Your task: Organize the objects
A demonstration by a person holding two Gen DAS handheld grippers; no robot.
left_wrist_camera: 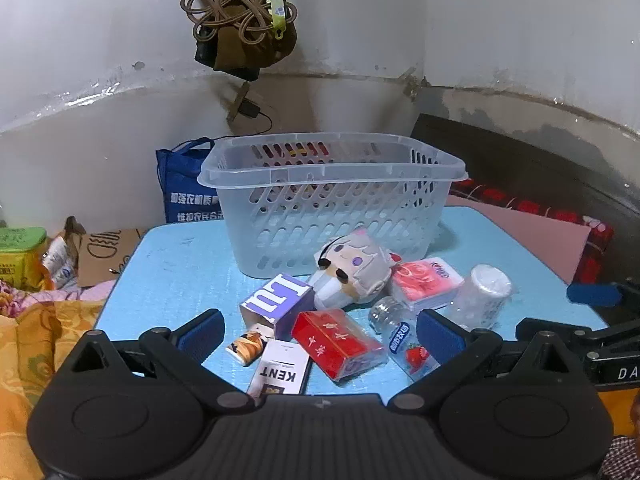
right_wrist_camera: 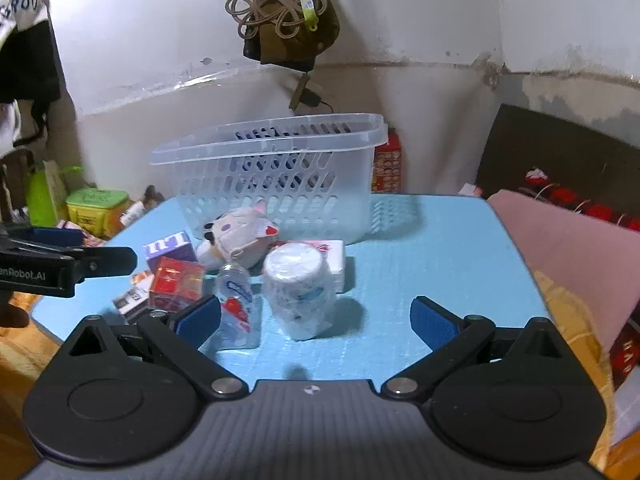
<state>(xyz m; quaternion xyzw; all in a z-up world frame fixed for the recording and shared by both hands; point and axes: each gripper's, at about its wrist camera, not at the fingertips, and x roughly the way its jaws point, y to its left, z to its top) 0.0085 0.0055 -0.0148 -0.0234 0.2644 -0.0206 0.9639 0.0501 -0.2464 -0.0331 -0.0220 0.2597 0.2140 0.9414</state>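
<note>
A clear slotted basket [left_wrist_camera: 332,168] [right_wrist_camera: 280,140] stands at the back of the blue table [left_wrist_camera: 180,272] [right_wrist_camera: 420,264]. In front of it lie a plush toy [left_wrist_camera: 356,268] [right_wrist_camera: 240,232], a purple box [left_wrist_camera: 278,300], a red box [left_wrist_camera: 336,340] [right_wrist_camera: 176,284], a white KENT box [left_wrist_camera: 280,372], a pink tissue pack [left_wrist_camera: 424,282], a small strawberry bottle [left_wrist_camera: 400,336] [right_wrist_camera: 236,308] and a wrapped white roll [left_wrist_camera: 482,296] [right_wrist_camera: 298,288]. My left gripper [left_wrist_camera: 320,336] is open and empty above the pile. My right gripper [right_wrist_camera: 316,320] is open and empty, the roll just ahead between its fingers.
A blue bag [left_wrist_camera: 188,188] stands behind the basket at left. A green tin [left_wrist_camera: 22,252] and cardboard [left_wrist_camera: 108,252] lie left of the table. A pink pad [left_wrist_camera: 532,232] and red blanket lie at right. Cords hang on the wall [left_wrist_camera: 240,12].
</note>
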